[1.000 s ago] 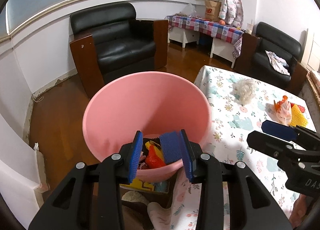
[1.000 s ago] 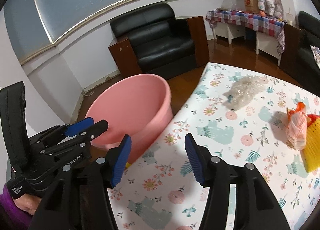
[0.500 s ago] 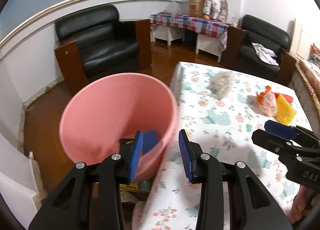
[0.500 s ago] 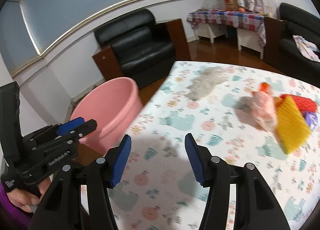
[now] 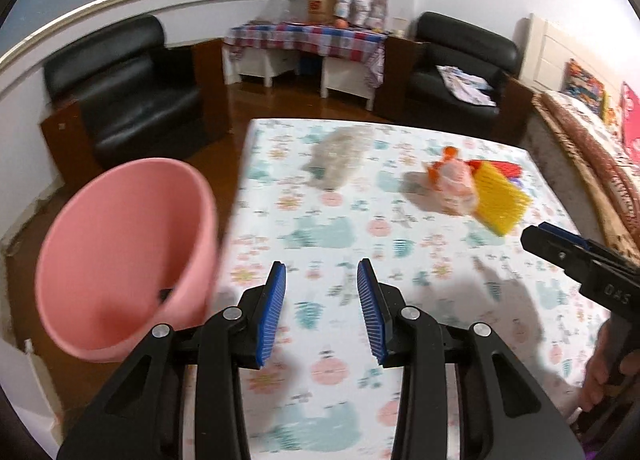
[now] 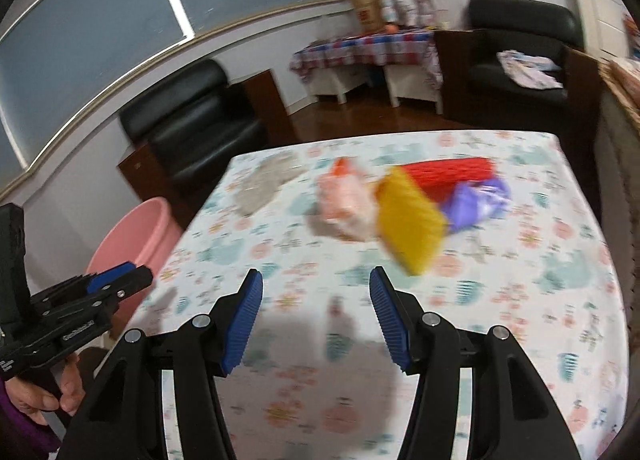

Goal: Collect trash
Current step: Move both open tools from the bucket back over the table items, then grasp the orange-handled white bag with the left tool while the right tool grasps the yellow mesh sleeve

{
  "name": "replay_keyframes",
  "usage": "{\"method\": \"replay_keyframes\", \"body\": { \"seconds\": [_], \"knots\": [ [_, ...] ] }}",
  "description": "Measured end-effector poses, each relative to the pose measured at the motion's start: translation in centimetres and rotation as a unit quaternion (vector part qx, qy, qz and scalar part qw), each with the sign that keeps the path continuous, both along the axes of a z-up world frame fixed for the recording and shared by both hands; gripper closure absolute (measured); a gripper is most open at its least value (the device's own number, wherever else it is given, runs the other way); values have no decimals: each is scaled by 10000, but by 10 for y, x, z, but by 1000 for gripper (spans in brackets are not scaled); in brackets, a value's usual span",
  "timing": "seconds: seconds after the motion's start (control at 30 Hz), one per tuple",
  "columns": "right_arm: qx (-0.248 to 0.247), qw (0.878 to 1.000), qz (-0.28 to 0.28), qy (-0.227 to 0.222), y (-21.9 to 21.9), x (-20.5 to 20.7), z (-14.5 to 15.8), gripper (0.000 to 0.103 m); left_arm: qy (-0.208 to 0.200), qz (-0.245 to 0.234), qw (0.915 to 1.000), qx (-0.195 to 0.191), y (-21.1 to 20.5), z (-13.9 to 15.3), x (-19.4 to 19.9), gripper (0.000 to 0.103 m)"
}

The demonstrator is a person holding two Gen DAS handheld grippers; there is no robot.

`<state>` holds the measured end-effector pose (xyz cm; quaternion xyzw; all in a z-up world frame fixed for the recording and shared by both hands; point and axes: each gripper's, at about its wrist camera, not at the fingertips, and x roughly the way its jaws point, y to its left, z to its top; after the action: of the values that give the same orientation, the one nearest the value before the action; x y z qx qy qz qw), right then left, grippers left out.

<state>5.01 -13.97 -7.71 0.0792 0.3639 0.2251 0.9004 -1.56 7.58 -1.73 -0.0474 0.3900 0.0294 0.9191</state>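
1. Both claws are spread apart, and nothing is between their blue pads.
2. Left claw hangs over the near part of the table, which has a cloth with flowers and animals on it.
3. Right claw also hangs over the near part of the table, with the trash farther away in front of it.
4. From the left camera, the right claw shows at the right edge, and a hand holds it from below.
5. From the right camera, the left claw shows at the left edge, held by a hand with a purple sleeve.
6. A pink bucket sits on the floor just beside the left edge of the table. It looks tilted and blurry.
7. The trash lies on the far half of the table.
8. A gray crumpled bag is nearest the bucket side.
9. Next to it is a pale orange net bag.
10. A yellow foam net touches the net bag.
11. Behind the yellow one is a red foam net, and a purple wrapper sits beside them.
12. Two black armchairs and a small table with a checked cloth stand far back in the room.
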Motion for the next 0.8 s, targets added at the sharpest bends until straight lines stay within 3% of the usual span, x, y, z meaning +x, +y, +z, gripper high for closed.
{"method": "replay_keyframes", "body": {
  "seconds": [0.4, 0.8],
  "knots": [
    [470, 9963, -656, 307, -50, 19, -27, 48, 199, -702, 9937, -855, -40, -2, 43, 65],
    [817, 9939, -602, 442, -55, 19, -35, 48, 540, -555, 9887, -1280, -69, -16, 118, 65]
  ]
}}
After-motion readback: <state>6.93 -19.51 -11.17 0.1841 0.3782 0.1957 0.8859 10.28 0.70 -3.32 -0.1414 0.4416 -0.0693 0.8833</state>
